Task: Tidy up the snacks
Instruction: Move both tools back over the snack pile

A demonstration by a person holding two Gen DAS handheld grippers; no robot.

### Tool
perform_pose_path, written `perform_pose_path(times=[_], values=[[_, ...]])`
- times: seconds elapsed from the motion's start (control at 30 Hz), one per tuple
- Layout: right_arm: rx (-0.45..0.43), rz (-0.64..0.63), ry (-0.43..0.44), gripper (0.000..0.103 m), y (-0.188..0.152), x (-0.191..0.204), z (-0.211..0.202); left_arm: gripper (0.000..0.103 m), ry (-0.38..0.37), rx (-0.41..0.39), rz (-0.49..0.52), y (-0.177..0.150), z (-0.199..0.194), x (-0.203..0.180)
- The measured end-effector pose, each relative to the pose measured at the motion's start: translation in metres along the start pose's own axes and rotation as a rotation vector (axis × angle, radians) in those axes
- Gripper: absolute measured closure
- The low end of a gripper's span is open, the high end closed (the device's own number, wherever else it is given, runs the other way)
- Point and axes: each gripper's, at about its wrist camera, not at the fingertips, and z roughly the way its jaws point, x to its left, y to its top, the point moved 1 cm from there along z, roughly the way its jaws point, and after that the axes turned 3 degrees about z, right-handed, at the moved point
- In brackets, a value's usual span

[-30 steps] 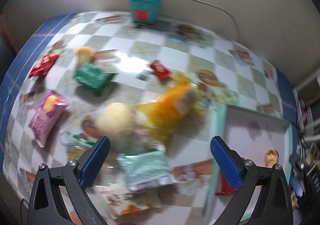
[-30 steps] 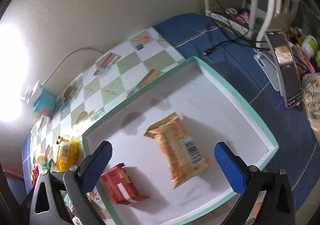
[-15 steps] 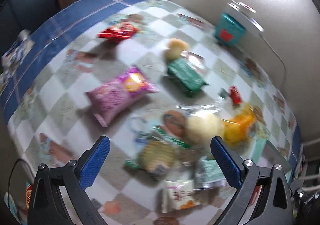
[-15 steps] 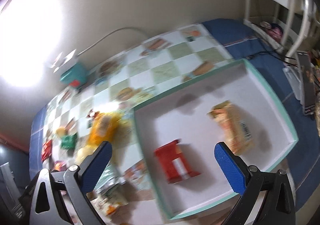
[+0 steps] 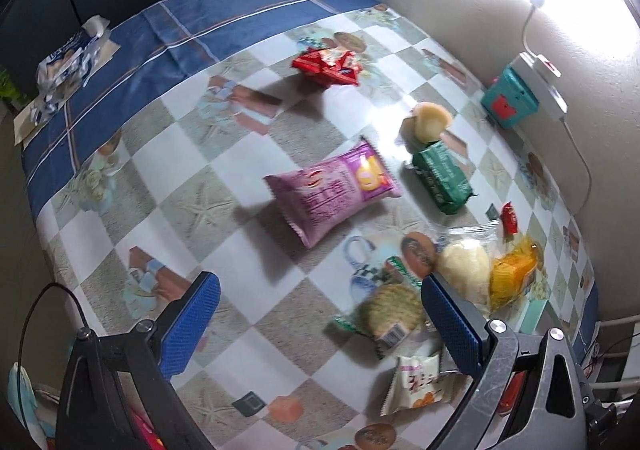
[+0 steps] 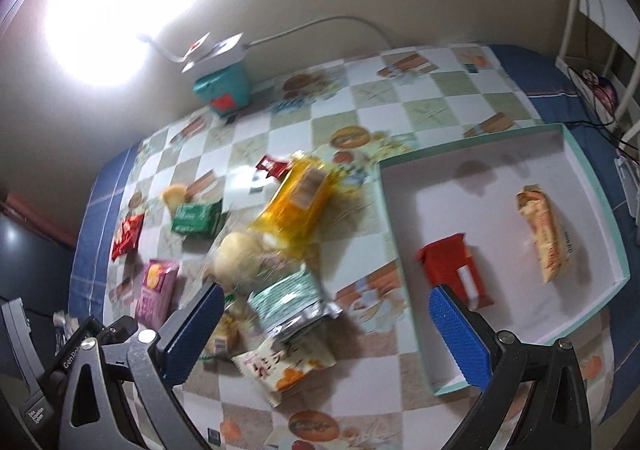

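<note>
Snack packets lie scattered on a checkered tablecloth. In the left wrist view a pink packet (image 5: 334, 189) sits ahead of my open, empty left gripper (image 5: 320, 326), with a green packet (image 5: 440, 177), a red packet (image 5: 326, 65) and a round cracker pack (image 5: 390, 314) around it. My right gripper (image 6: 326, 332) hangs open and empty over a mint-striped packet (image 6: 290, 302) and a white packet (image 6: 282, 364). A yellow packet (image 6: 300, 197) lies beyond. The teal-rimmed white tray (image 6: 500, 153) at right holds a red packet (image 6: 454, 270) and an orange packet (image 6: 544, 234).
A teal box (image 6: 222, 87) with a white power strip and cable on top stands against the back wall. The blue cloth border (image 5: 208, 17) runs along the table's left end, with a crumpled wrapper (image 5: 68, 57) on it. A white rack (image 6: 600, 9) stands at far right.
Both grippers have swung to the left. The left view moved from the yellow packet and tray to the pink packet; the right view moved from inside the tray to the loose snacks.
</note>
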Motion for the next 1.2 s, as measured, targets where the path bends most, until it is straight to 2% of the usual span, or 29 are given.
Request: perform_pose_path(times=[0.2,0.37,0.5,0.63,0.77,0.93,1.2], values=[[0.07,-0.038,0.026,0.0,-0.021,0.021,0.015,0.002,0.004,0.026,-0.046,0.003,0.004,0.023],[0.094,-0.061,0.016,0.0,-0.034,0.03,0.024,0.002,-0.013,0.032,-0.075,0.006,0.004,0.035],[0.127,-0.084,0.021,0.0,-0.044,0.034,0.032,0.002,-0.009,0.042,-0.06,0.006,0.006,0.034],[0.169,-0.05,0.045,0.0,-0.049,0.028,0.041,0.002,-0.014,0.071,-0.037,0.001,0.015,0.029],[0.174,-0.045,0.027,0.0,-0.051,0.02,0.045,0.002,-0.068,0.103,-0.033,-0.002,0.018,0.025],[0.199,-0.047,0.019,0.0,-0.055,0.014,0.053,0.003,-0.108,0.136,0.022,-0.004,0.023,0.011],[0.242,-0.062,-0.016,0.0,-0.064,0.01,0.069,0.003,-0.11,0.215,0.249,-0.017,0.045,-0.037]])
